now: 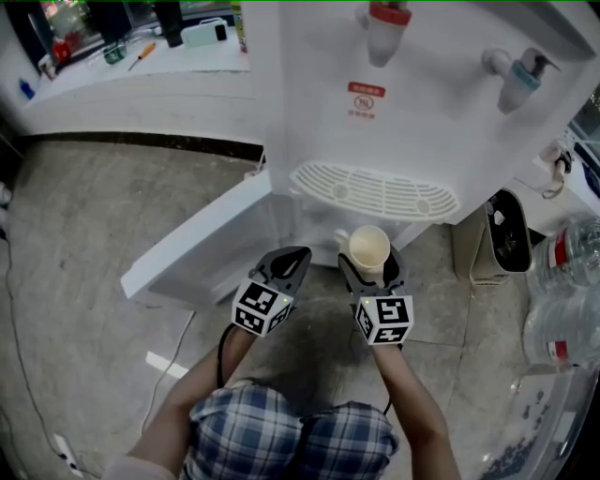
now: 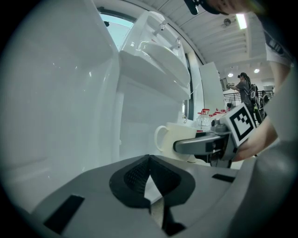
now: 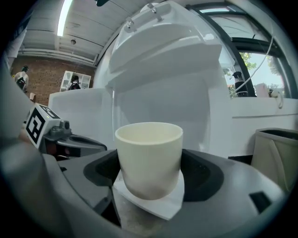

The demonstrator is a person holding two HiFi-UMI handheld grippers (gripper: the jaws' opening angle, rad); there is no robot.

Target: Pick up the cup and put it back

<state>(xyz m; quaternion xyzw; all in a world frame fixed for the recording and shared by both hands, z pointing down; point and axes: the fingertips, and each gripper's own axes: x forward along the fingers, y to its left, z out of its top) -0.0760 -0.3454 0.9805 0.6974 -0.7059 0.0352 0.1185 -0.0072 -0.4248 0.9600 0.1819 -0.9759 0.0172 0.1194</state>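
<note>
Below the red, unreadable label (image 1: 367, 97) on the water dispenser (image 1: 422, 141), cream cup (image 1: 369, 247) clamped in right claw (image 1: 370, 264), left claw (image 1: 292, 262) closed.

**A shared workroom with a water corner**

A tall white water dispenser (image 1: 412, 103) with a red tap (image 1: 387, 28) and a blue tap (image 1: 520, 80) stands on a mottled stone floor (image 1: 94, 234). Big water jugs (image 1: 567, 272) crowd its right side. A white counter (image 1: 141, 94) along the floor's far edge carries a screwdriver (image 1: 142, 54) and other small gear. Farther off are a brick wall (image 3: 42, 69), ceiling strip lights (image 3: 65, 16) and a person (image 2: 242, 88) standing in an open hall.
</note>
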